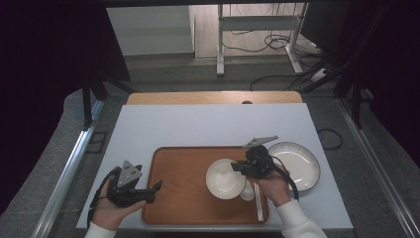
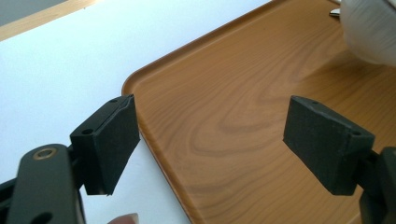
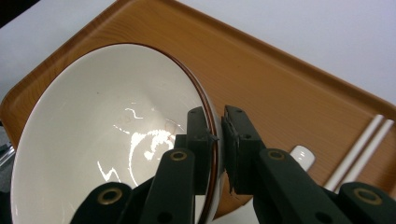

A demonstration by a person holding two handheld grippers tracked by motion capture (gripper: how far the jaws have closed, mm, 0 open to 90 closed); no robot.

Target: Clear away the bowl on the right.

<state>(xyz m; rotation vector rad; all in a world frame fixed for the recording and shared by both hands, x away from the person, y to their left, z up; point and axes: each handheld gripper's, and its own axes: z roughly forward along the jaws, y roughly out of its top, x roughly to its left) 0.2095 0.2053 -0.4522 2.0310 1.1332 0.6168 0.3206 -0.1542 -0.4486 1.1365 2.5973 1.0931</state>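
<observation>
While our right gripper is pinching the rim of the white bowl, one jaw inside the wall and one outside, the bowl is sitting over the right half of the wooden tray. From the right gripper view we are seeing the bowl tilted, its thin brown rim line running between the pads, and the tray lying beneath it. Just beside the bowl, toward our right hand, a small white spoon and a pair of white chopsticks are lying on the tray. A white plate with a ribbed border is resting on the white tabletop, just off the tray's right edge. Our left gripper is hanging with its jaws spread wide and nothing between them, over the tray's left edge. Through the left gripper view we are looking across bare wood grain between the pads.
</observation>
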